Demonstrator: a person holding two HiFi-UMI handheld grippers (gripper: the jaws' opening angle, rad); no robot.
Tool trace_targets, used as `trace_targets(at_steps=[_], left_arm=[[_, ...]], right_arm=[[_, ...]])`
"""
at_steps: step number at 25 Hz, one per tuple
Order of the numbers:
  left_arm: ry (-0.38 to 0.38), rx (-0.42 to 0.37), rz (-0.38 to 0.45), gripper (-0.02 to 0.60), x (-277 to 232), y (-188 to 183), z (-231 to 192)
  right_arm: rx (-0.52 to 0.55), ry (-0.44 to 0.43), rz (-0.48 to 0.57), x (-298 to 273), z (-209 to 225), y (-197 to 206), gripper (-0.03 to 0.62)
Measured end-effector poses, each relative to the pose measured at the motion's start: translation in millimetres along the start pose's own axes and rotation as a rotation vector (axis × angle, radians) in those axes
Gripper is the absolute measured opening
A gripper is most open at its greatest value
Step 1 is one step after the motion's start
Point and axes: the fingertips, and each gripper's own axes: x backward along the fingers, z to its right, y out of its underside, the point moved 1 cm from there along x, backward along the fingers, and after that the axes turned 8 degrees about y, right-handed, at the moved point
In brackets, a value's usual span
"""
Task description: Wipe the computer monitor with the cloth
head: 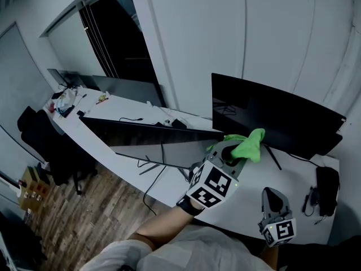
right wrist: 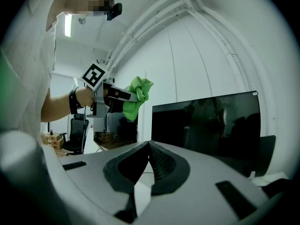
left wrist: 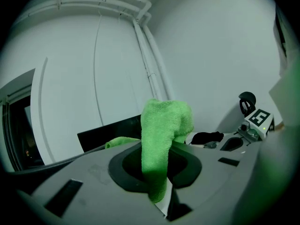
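Note:
A green cloth (head: 246,144) is pinched in my left gripper (head: 228,154), which is raised over the white desk (head: 254,185) just in front of the right-hand black monitor (head: 276,117). In the left gripper view the cloth (left wrist: 161,139) sticks up from between the shut jaws, with the monitor's dark edge (left wrist: 112,130) behind. My right gripper (head: 274,203) hangs low at the desk's front right, shut with nothing in it. Its own view shows the jaws (right wrist: 149,158) closed together, the monitor (right wrist: 206,125) ahead, and the left gripper holding the cloth (right wrist: 137,96) at the left.
A second monitor (head: 146,135) stands left of centre, seen edge-on. A black item (head: 327,189) with cables lies at the desk's right end. Clutter (head: 67,101) covers the far left desk end. A black office chair (head: 42,137) stands on the wooden floor (head: 96,208).

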Motion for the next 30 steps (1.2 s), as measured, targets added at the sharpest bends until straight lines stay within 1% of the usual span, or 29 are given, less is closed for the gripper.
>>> trace_targets(at_steps=[7, 12, 17, 21, 25, 30], left_arm=[[0.014, 0.072, -0.042, 0.052, -10.6, 43.6, 7.6], [0.017, 0.11, -0.049, 0.052, -20.3, 75.1, 12.3], [0.04, 0.175, -0.061, 0.052, -28.2, 108.4, 20.0], [0.053, 0.226, -0.102, 0.052, -34.5, 139.2, 24.0], [0.045, 0.277, -0.135, 0.052, -40.5, 172.3, 27.0], [0.053, 0.29, -0.182, 0.052, -50.8, 207.8, 32.0]], right_arm=[[0.005, -0.015, -0.025, -3.9, -1.4, 5.7, 0.003], [0.014, -0.032, -0.052, -9.2, -5.3, 12.2, 0.003], [0.023, -0.054, -0.072, -11.7, -11.9, 16.1, 0.003], [0.025, -0.068, -0.089, -12.6, -18.5, 19.1, 0.003], [0.027, -0.068, -0.101, -8.7, -21.0, 23.2, 0.003], [0.025, -0.067, -0.114, -3.9, -22.5, 29.4, 0.003]])
